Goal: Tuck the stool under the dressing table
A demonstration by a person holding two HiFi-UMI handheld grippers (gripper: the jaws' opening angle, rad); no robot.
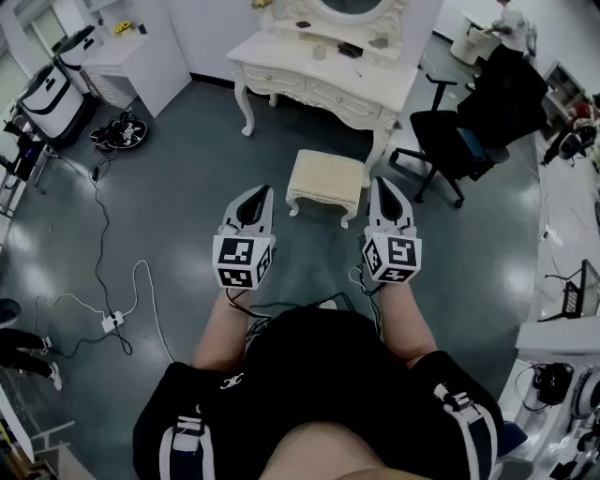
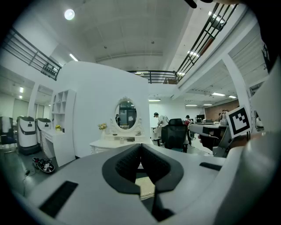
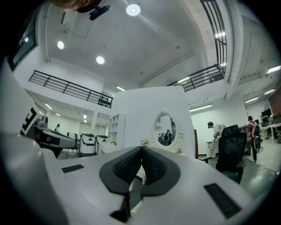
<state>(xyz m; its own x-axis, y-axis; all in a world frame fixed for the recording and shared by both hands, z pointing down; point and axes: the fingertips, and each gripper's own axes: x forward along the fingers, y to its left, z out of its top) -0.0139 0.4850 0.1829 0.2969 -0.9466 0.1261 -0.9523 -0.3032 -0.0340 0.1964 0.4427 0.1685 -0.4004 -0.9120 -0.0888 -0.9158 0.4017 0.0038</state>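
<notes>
A cream cushioned stool [image 1: 325,182] with white curved legs stands on the grey floor just in front of the white dressing table [image 1: 319,77], outside its knee space. My left gripper [image 1: 256,197] hovers shut, empty, near the stool's left front corner. My right gripper [image 1: 385,190] is shut and empty by the stool's right side. Neither touches the stool. In the left gripper view the shut left gripper [image 2: 140,147] points at the dressing table [image 2: 115,143] with its oval mirror; a bit of the stool [image 2: 145,186] shows below. In the right gripper view the right gripper [image 3: 142,151] is shut, facing the mirror [image 3: 166,130].
A black office chair [image 1: 461,136] stands right of the dressing table. A white cabinet [image 1: 141,61] and a machine [image 1: 52,94] stand at the back left, with cables and a power strip [image 1: 111,322] on the floor at left. A person [image 1: 511,28] stands at the far right.
</notes>
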